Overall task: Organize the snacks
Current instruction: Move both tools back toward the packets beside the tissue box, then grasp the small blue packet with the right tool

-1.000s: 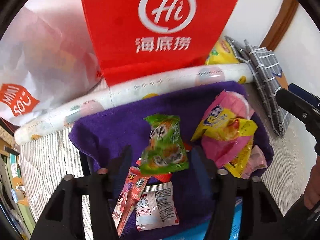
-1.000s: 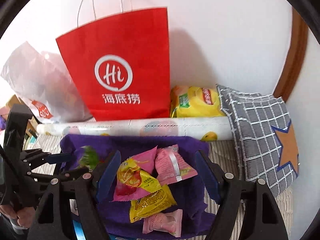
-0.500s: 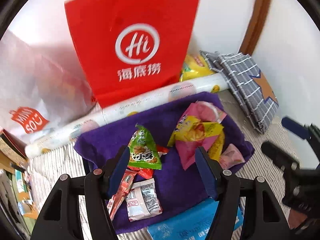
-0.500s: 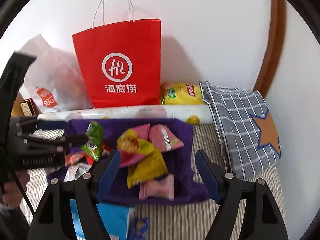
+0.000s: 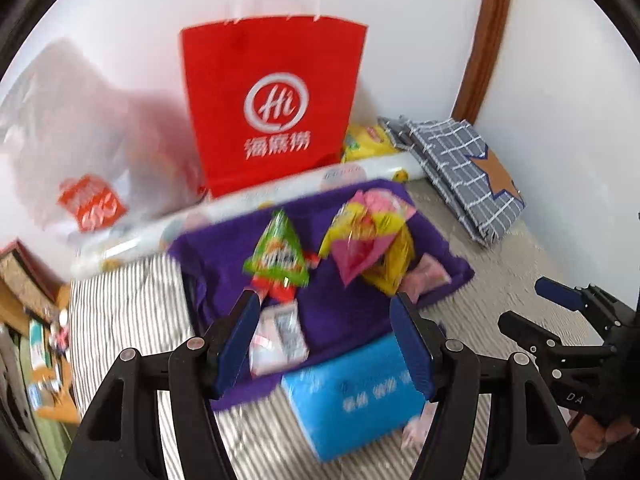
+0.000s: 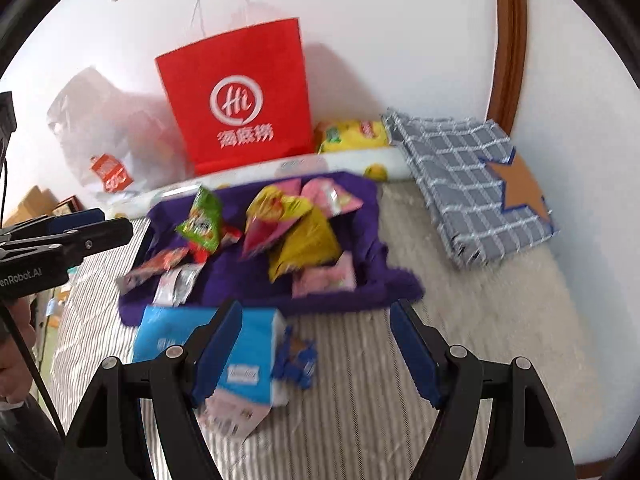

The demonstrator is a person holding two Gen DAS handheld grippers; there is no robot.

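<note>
both tools, left tool (image 5: 324, 340) and right tool (image 6: 316, 344), open and empty. snacks (image 5: 362, 248) lie ahead on the purple cloth (image 5: 340, 320): light, crinkly, slippery. i would pinch a sealed edge.

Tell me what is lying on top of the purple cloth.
On the purple cloth lie loose snack packets: a green one, a pink and yellow pile, a pale pink one and small red and white ones. Whatever the cloth covers cannot be seen.
</note>
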